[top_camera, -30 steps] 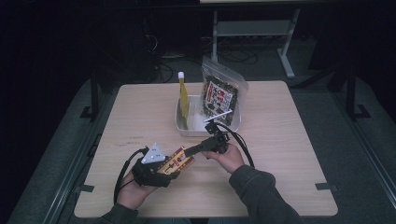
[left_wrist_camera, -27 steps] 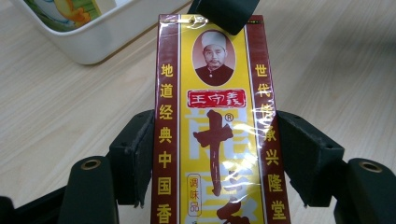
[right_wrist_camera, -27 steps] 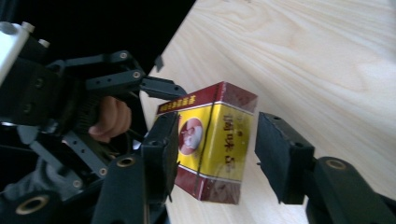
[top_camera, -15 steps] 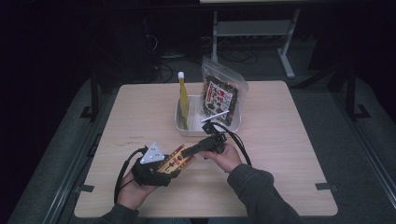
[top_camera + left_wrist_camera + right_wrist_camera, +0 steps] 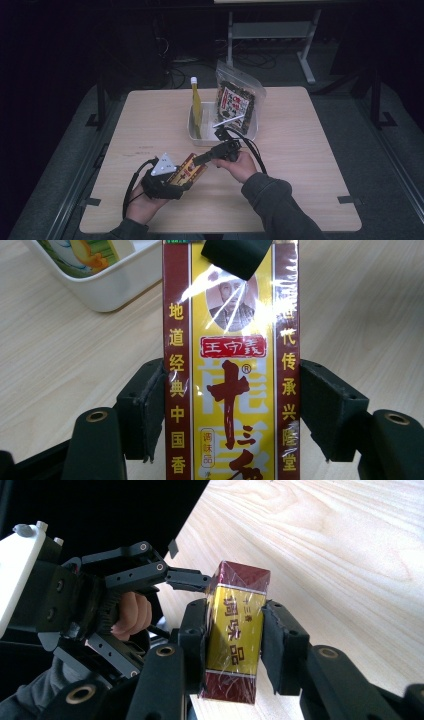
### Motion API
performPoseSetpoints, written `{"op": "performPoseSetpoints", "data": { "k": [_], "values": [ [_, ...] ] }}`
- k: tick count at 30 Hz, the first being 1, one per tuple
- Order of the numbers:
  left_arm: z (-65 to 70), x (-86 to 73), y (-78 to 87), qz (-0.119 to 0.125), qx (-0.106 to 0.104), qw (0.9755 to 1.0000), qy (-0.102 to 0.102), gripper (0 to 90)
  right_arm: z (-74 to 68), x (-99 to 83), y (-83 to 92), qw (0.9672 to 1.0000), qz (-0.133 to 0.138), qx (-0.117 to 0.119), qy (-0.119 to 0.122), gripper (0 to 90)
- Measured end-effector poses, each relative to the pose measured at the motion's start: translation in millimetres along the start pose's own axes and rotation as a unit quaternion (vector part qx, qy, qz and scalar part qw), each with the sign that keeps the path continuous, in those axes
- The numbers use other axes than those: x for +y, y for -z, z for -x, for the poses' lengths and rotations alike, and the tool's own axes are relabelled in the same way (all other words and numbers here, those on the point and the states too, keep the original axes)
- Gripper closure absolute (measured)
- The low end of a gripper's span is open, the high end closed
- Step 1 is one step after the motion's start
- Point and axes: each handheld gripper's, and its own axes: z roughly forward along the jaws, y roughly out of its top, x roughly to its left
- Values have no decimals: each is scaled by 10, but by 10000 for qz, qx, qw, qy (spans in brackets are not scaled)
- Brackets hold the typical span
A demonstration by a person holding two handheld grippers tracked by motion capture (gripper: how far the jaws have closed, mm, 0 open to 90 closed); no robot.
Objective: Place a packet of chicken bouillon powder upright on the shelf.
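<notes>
A red and yellow box [image 5: 192, 171] with Chinese print is held just above the table near the front. My left gripper [image 5: 181, 177] is shut on it, with the pads pressing its two red edges [image 5: 230, 375]. My right gripper [image 5: 197, 160] comes in from the right onto the box's far end. Its jaws have just been closing, and the pads now lie against the box's two wide faces [image 5: 234, 630]. One of its jaw tips [image 5: 235, 255] shows over the top of the box. The left gripper's jaw [image 5: 187, 579] touches the box's upper corner.
A white bin [image 5: 196, 136] stands behind the hands in the middle of the table. It holds a yellow bottle [image 5: 196, 102] with a white cap, a clear snack bag [image 5: 236, 99] and a white stick [image 5: 230, 121]. The bin's corner [image 5: 115, 285] is near the box.
The right gripper's jaws have drawn in around the box's far end. Both hands stay about where they were.
</notes>
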Motion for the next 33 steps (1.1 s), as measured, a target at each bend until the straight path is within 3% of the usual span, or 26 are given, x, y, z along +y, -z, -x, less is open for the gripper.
{"op": "performPoseSetpoints", "data": {
  "k": [11, 33],
  "values": [
    [-16, -16, -21, 21, 8, 10000, 61, 288, -105, 53, -26, 9995, -2, -296, 104, 681],
    [-161, -92, 18, 152, -1, 9990, 422, 227, -113, 77, 279, 9956, 293, -856, 228, 680]
  ]
}}
